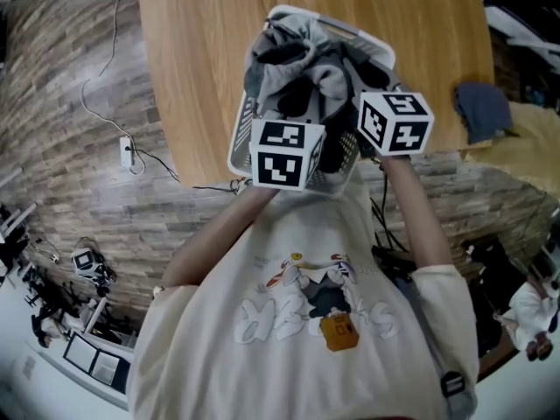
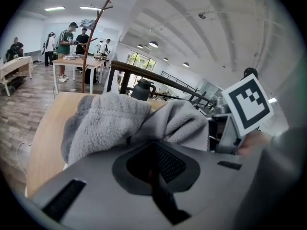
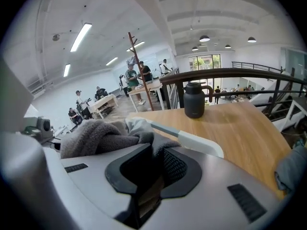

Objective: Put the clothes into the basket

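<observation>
A white laundry basket stands at the near edge of the wooden table, heaped with grey and black clothes. Both grippers hover over its near rim: the left gripper at the near left corner, the right gripper at the near right. In the left gripper view the left gripper has its jaws pressed together, grey fleece just beyond them. The right gripper is likewise shut, with clothes and the basket rim right behind. I see nothing held in either.
A dark blue cloth lies on the table's right side, apart from the basket. A dark jug stands at the table's far end. A cable and plug lie on the floor to the left. People stand at distant tables.
</observation>
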Action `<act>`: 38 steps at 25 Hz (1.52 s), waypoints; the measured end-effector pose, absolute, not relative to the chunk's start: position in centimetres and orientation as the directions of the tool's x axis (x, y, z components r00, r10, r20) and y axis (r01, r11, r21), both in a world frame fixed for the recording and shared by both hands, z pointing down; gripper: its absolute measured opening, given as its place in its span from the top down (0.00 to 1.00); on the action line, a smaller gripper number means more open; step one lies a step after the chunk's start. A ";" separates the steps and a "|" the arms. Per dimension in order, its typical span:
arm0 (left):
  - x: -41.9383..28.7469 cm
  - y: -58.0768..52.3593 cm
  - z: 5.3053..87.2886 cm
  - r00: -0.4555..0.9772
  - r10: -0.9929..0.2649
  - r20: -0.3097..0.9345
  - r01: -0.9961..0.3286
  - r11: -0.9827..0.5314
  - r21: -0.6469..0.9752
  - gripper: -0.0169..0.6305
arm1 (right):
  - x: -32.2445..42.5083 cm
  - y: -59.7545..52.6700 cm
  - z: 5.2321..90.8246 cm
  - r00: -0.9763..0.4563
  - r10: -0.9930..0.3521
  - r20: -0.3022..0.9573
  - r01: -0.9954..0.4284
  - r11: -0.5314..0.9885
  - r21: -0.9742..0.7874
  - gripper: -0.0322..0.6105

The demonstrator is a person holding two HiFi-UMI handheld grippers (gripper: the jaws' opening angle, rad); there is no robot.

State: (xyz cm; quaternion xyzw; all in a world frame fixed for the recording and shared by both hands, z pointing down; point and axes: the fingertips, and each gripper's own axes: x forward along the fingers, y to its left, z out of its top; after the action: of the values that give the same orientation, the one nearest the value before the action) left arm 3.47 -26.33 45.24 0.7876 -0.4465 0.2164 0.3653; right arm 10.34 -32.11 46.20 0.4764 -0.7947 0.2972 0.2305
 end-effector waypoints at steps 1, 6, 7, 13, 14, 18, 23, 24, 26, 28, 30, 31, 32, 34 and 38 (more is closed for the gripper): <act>3.5 -26.4 45.6 0.505 -0.541 0.672 -0.863 -0.333 0.380 0.97 | 10.6 -31.9 46.1 -0.440 -0.618 0.651 -0.895 0.361 -0.262 0.87; 3.2 -27.5 48.8 0.497 -0.516 0.697 -0.868 -0.288 0.405 0.97 | 11.4 -30.9 45.4 -0.423 -0.608 0.672 -0.902 0.355 -0.246 0.87; 3.1 -27.7 49.6 0.491 -0.511 0.705 -0.871 -0.279 0.404 0.97 | 11.3 -30.6 45.2 -0.417 -0.609 0.674 -0.902 0.368 -0.225 0.87; 3.1 -28.2 51.4 0.491 -0.493 0.718 -0.871 -0.277 0.405 0.97 | 10.3 -28.5 44.5 -0.449 -0.587 0.674 -0.889 0.369 -0.270 0.87; 3.0 -28.3 51.3 0.495 -0.490 0.717 -0.869 -0.274 0.413 0.97 | 10.3 -28.4 44.3 -0.455 -0.586 0.670 -0.886 0.371 -0.277 0.87; 2.8 -28.2 51.3 0.500 -0.484 0.718 -0.866 -0.260 0.427 0.97 | 10.3 -27.8 43.4 -0.448 -0.602 0.662 -0.888 0.387 -0.249 0.87; 2.5 -28.1 50.6 0.490 -0.510 0.707 -0.872 -0.285 0.398 0.97 | 10.7 -26.7 41.9 -0.432 -0.636 0.639 -0.900 0.348 -0.262 0.87; 2.5 -28.1 50.3 0.488 -0.519 0.702 -0.873 -0.289 0.392 0.97 | 10.8 -26.6 41.5 -0.425 -0.648 0.632 -0.904 0.345 -0.254 0.87; 2.4 -27.9 49.3 0.489 -0.527 0.695 -0.872 -0.298 0.387 0.97 | 10.6 -26.0 40.7 -0.422 -0.664 0.617 -0.905 0.344 -0.249 0.87; 2.2 -27.4 48.3 0.500 -0.523 0.690 -0.866 -0.309 0.393 0.97 | 10.2 -25.3 40.3 -0.430 -0.670 0.605 -0.902 0.349 -0.254 0.86; 1.9 -26.9 47.2 0.512 -0.523 0.682 -0.859 -0.307 0.410 0.97 | 9.8 -24.5 40.0 -0.435 -0.672 0.600 -0.900 0.351 -0.259 0.86; 1.6 -26.6 46.7 0.518 -0.524 0.676 -0.855 -0.304 0.420 0.97 | 9.7 -24.1 39.9 -0.435 -0.674 0.597 -0.900 0.350 -0.261 0.86; 1.4 -26.2 46.1 0.524 -0.527 0.669 -0.852 -0.303 0.428 0.97 | 9.6 -23.6 39.8 -0.434 -0.679 0.592 -0.900 0.347 -0.262 0.86; 1.1 -25.4 45.1 0.538 -0.535 0.651 -0.842 -0.312 0.440 0.97 | 9.6 -22.9 39.5 -0.429 -0.694 0.578 -0.903 0.339 -0.263 0.86; 0.6 -23.8 43.0 0.575 -0.539 0.615 -0.818 -0.355 0.453 0.97 | 9.1 -21.6 38.6 -0.407 -0.731 0.548 -0.913 0.323 -0.247 0.87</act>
State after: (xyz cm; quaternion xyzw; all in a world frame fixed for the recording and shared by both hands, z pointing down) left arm 0.61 -23.77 43.04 0.8024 -0.4227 0.1836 0.3792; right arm 9.15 -21.55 38.57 0.5169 -0.7952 0.2666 0.1713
